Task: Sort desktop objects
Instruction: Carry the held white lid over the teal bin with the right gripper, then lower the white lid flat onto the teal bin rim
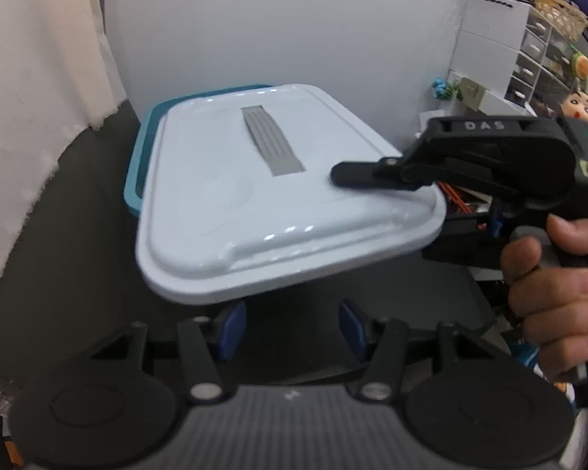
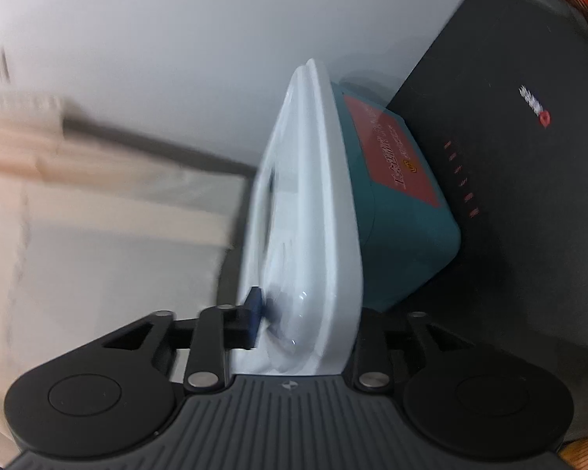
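A white lid [image 1: 254, 203] with a grey strip handle lies askew on a teal box [image 1: 137, 164] on the dark desk [image 1: 78, 243]. My right gripper [image 1: 372, 180] reaches in from the right, held by a person's hand [image 1: 560, 293]. Its upper finger rests over the lid's right edge, and the lower one is hidden beneath. In the right wrist view the lid [image 2: 313, 211] stands edge-on between the jaws of my right gripper [image 2: 309, 313]. One blue pad [image 2: 254, 313] sits close beside it, and the teal box [image 2: 407, 250] carries a red label. My left gripper [image 1: 292, 329] is open and holds nothing, just short of the lid's near edge.
A black box [image 2: 509, 156] with red marks lies beside the teal box. At the back right stand a white drawer unit [image 1: 486, 58], a woven basket [image 1: 560, 11] and a cartoon figurine [image 1: 580, 107]. A pale curtain [image 1: 39, 78] hangs at the left.
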`<state>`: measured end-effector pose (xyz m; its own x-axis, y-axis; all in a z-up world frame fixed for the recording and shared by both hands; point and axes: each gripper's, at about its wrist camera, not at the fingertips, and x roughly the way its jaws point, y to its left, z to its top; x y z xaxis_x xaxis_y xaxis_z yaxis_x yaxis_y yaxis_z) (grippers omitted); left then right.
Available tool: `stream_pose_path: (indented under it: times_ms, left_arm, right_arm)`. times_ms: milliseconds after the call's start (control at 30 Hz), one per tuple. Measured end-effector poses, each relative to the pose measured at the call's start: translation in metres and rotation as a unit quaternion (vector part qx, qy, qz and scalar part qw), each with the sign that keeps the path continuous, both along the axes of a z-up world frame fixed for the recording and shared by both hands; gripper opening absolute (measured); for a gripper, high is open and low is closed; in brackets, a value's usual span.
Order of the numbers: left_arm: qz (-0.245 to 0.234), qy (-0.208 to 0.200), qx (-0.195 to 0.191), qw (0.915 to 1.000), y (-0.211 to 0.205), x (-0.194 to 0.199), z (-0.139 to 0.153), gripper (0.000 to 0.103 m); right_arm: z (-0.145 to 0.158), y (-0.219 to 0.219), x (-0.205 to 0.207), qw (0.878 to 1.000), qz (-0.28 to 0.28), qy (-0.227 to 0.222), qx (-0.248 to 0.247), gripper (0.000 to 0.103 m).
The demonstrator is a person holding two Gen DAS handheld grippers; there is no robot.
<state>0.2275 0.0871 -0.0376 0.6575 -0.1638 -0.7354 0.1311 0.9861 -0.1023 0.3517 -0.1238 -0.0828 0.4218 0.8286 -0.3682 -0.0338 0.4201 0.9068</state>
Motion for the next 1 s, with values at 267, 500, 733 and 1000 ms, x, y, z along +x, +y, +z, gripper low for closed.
stream_pose_path:
  times_ms: [267,500,733,1000]
  left_arm:
    - [-0.001,0.008,-0.003,1.0,-0.003,0.01,-0.011,0.057]
    - [0.003,0.008,-0.008,0.9999,-0.001,0.017,-0.013,0.057]
    - [0.008,0.008,-0.01,0.9999,0.0,0.021,-0.015,0.057]
    - [0.014,0.007,-0.015,0.9998,0.005,0.026,-0.015,0.057]
  right_arm:
    - [0.013,0.025,0.013,0.994,0.044,-0.01,-0.096,0.068]
    - [0.021,0.035,0.012,0.989,0.058,-0.018,-0.137,0.082]
    - [0.015,0.023,0.012,0.992,0.04,-0.008,-0.12,0.089]
    - [0.007,0.004,0.017,0.998,0.02,0.002,-0.059,0.095]
